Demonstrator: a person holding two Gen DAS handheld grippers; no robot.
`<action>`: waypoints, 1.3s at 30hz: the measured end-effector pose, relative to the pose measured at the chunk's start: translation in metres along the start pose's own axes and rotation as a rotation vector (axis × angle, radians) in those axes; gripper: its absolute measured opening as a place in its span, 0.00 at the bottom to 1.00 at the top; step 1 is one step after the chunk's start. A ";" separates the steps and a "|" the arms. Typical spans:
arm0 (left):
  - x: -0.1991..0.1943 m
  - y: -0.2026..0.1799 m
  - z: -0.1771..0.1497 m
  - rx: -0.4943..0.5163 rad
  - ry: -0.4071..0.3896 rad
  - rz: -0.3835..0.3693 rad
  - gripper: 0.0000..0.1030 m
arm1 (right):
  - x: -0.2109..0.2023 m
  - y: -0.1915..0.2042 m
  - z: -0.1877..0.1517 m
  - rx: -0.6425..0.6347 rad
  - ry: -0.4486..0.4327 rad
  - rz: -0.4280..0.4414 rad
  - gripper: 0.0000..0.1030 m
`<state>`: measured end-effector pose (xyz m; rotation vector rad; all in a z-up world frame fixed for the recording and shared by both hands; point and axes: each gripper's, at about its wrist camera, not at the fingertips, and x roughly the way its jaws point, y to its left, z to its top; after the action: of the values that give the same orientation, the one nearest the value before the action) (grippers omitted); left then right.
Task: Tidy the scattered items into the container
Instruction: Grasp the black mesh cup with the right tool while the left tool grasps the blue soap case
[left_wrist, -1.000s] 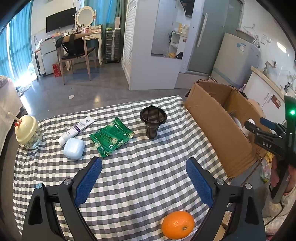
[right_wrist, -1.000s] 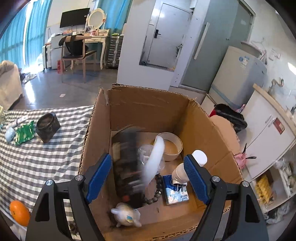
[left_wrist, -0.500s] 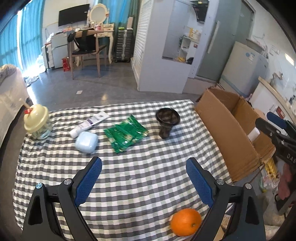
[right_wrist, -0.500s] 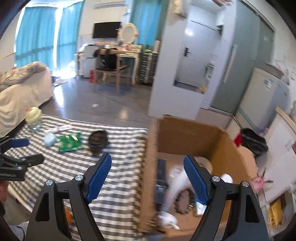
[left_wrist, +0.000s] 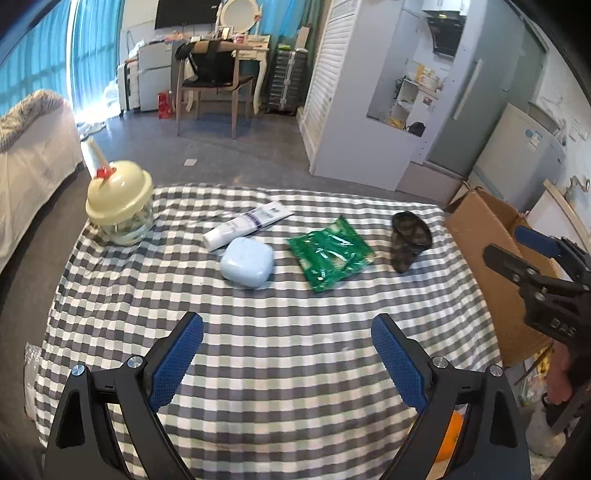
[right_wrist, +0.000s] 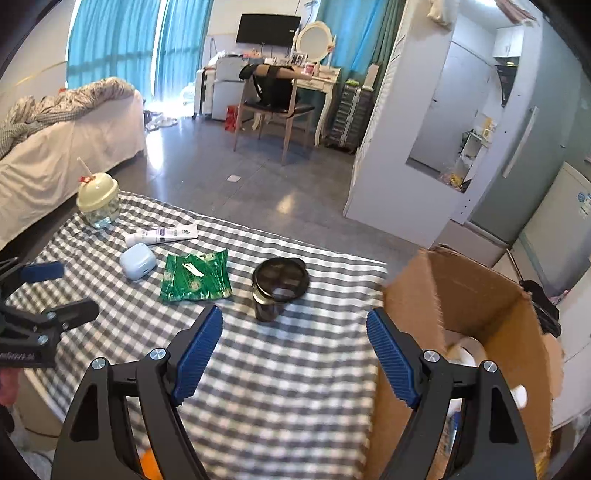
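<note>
On the checked tablecloth (left_wrist: 280, 354) lie a green packet (left_wrist: 330, 253), a pale blue case (left_wrist: 247, 261), a white tube (left_wrist: 246, 226), a dark cup (left_wrist: 409, 238) and a yellow-lidded jar (left_wrist: 119, 207). An orange (left_wrist: 448, 439) shows partly behind my left gripper's right finger. My left gripper (left_wrist: 288, 354) is open and empty, above the table's near side. My right gripper (right_wrist: 294, 350) is open and empty, above the table by the cardboard box (right_wrist: 480, 306). In the right wrist view the cup (right_wrist: 279, 286), packet (right_wrist: 195, 277) and case (right_wrist: 137, 261) lie ahead.
The cardboard box (left_wrist: 487, 236) stands off the table's right edge and holds several items. The right gripper shows in the left wrist view (left_wrist: 535, 266); the left gripper shows in the right wrist view (right_wrist: 40, 306). A bed (right_wrist: 55, 140) and a chair (right_wrist: 273, 103) stand beyond.
My right gripper has swung from over the box interior to face the table, empty. My left gripper view has shifted left and closer to the scattered items; the orange slid behind its finger.
</note>
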<state>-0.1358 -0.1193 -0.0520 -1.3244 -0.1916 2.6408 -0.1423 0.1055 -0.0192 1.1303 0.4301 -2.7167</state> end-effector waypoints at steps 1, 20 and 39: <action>0.004 0.005 0.001 -0.007 0.006 -0.006 0.92 | 0.009 0.002 0.002 0.003 0.010 -0.001 0.78; 0.060 0.036 0.003 -0.053 0.090 -0.085 0.92 | 0.113 0.008 0.015 0.107 0.124 -0.149 0.92; 0.069 0.031 0.002 -0.055 0.117 -0.054 0.92 | 0.138 -0.015 0.027 0.279 0.151 0.083 0.91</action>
<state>-0.1815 -0.1349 -0.1106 -1.4649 -0.2819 2.5215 -0.2604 0.1048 -0.0968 1.3944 0.0192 -2.6879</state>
